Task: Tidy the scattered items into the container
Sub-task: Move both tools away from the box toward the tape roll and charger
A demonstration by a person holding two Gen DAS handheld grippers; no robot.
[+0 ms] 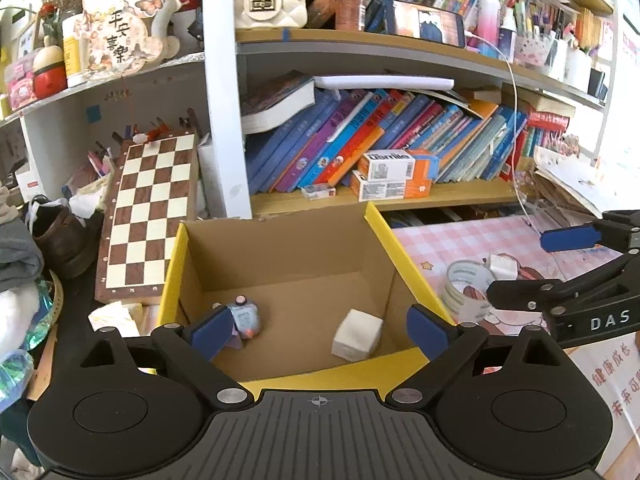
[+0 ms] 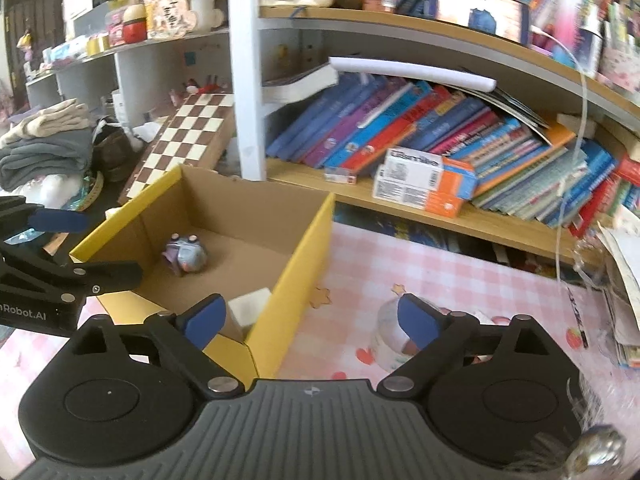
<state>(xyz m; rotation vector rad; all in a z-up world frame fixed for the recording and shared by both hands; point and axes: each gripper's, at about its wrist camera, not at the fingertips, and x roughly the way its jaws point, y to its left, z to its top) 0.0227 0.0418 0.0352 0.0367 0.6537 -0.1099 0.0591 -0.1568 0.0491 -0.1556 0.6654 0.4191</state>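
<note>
Before crammed bookshelves, on the pink checked tablecloth (image 2: 460, 276), the empty, wide-open left gripper (image 1: 318, 330) hovers over the yellow-rimmed cardboard box (image 1: 404, 256) holding a white cube (image 1: 357, 335) and small purple toy (image 1: 245, 317), while the wide-open right gripper (image 2: 312, 322) must next, I judge, close on the clear tape roll (image 2: 390, 330) beside the box.

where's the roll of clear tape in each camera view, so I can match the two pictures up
Left wrist view: the tape roll lies at the right, on the pink mat outside the box's right wall, below the right claw.
Right wrist view: the tape roll lies low and right of centre, partly hidden behind the right claw's right-hand fingertip.
Shared landmark: the yellow-rimmed cardboard box, just left of the tape in both.
</note>
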